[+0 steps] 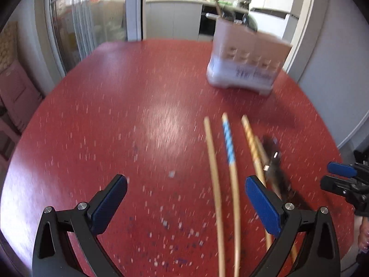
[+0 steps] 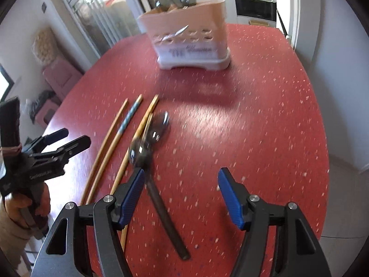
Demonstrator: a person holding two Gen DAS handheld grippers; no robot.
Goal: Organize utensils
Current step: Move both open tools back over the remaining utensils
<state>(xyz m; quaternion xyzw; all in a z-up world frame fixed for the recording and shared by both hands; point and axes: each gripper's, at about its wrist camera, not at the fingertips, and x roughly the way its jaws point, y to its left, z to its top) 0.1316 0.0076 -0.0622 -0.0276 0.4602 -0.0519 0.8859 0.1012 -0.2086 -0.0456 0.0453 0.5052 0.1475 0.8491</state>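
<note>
Wooden chopsticks (image 2: 108, 145), one banded blue-and-white (image 1: 228, 145), lie with dark metal spoons (image 2: 147, 143) on the speckled red table (image 2: 253, 115), nearer than the white slotted plastic utensil caddy (image 2: 191, 43). Left gripper (image 1: 186, 198) and right gripper (image 2: 182, 194) tilt downward, fingers spread, gripping nothing. Motion blur smears the spoons' shapes.

Loose chopsticks (image 2: 108, 147) and dark spoons (image 2: 147, 143) flat before upright, part-filled caddy (image 2: 189, 43).
</note>
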